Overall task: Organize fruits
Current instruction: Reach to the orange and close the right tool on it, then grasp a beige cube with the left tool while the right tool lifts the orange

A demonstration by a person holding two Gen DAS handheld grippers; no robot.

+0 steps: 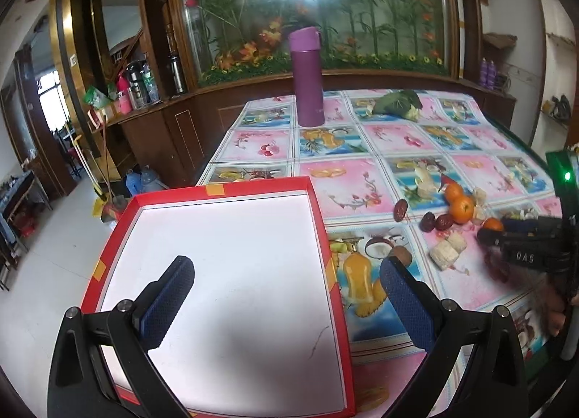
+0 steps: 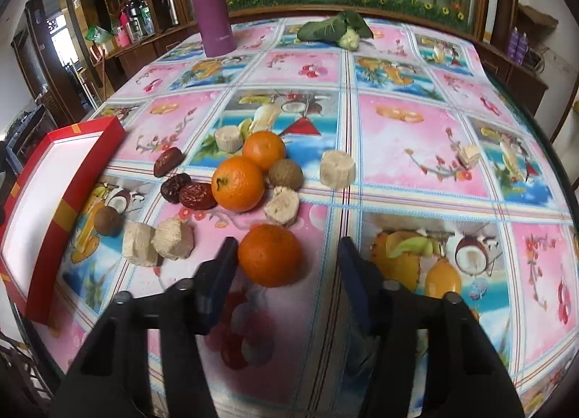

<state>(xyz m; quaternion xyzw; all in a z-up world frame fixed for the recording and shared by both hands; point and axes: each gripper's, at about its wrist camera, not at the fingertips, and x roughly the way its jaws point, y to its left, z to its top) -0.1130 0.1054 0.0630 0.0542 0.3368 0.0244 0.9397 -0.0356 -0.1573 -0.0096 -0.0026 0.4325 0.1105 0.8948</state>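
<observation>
A red box (image 1: 318,222) with a white floor lies on the table's left edge; my left gripper (image 1: 286,280) hangs open above it, nothing between its fingers. In the right wrist view the red box (image 2: 68,201) sits at the left. My right gripper (image 2: 286,255) is open, and the nearest orange (image 2: 269,255) rests on the cloth just inside its left finger. Two more oranges (image 2: 239,183) lie beyond it, with dark red dates (image 2: 195,195), brown round fruits (image 2: 286,174) and several pale peeled banana chunks (image 2: 282,205). The left wrist view shows the right gripper (image 1: 524,241) beside the oranges (image 1: 461,210).
A purple flask (image 2: 213,5) stands at the table's far left, a leafy green vegetable (image 2: 336,31) at the far middle. The fruit-print tablecloth (image 2: 405,150) covers the table. A wooden cabinet with a glass flower panel (image 1: 307,13) runs behind. The floor (image 1: 54,273) drops off left of the box.
</observation>
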